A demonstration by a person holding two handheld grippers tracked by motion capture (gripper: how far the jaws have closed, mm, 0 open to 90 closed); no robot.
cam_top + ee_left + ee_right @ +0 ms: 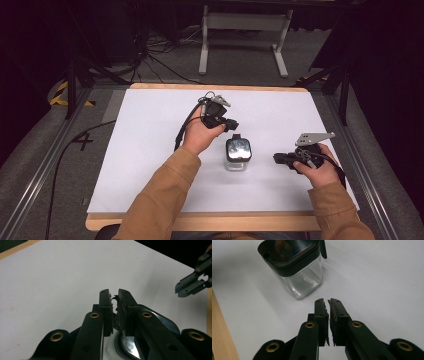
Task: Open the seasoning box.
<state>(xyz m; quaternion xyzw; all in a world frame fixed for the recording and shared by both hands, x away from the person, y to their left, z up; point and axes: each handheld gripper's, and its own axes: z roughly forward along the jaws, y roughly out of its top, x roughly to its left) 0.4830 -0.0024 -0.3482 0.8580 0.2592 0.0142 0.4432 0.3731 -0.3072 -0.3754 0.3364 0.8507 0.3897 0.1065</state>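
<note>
Clear square jar (238, 155) with black lid upright mid-counter (150, 150), between both hands. Left gripper (231, 125) just above its far edge, fingers clenched on nothing; right gripper (278, 158) beside it, clenched, empty, slightly farther.

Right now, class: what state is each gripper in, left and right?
Left gripper: jaws nearly together above the jar's black lid, nothing visibly held.
Right gripper: shut and empty, short of the clear jar.
</note>
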